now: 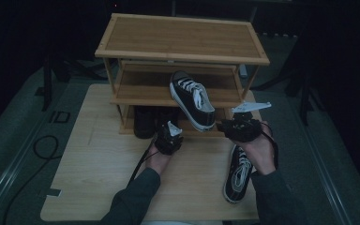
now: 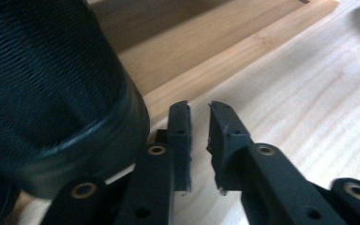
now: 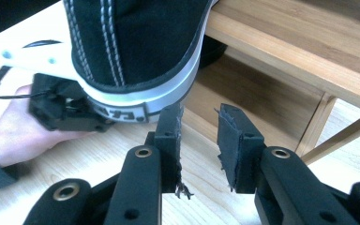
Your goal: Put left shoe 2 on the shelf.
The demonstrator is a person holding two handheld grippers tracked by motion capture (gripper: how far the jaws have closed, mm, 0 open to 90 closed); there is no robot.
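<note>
Black canvas sneaker (image 1: 193,99), white laces and rubber sole, juts heel-out off the bamboo rack's (image 1: 183,54) middle shelf, just above and left of the right gripper (image 3: 199,123), jaws apart, empty. Left gripper (image 2: 199,123): narrow gap, nothing between; ribbed dark shoe (image 2: 42,89) at its left.

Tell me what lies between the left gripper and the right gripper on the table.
In the high view, the heel of the black-and-white canvas sneaker overhanging the wooden rack's middle shelf hangs between the left gripper and right gripper; bare tabletop lies below it.
</note>
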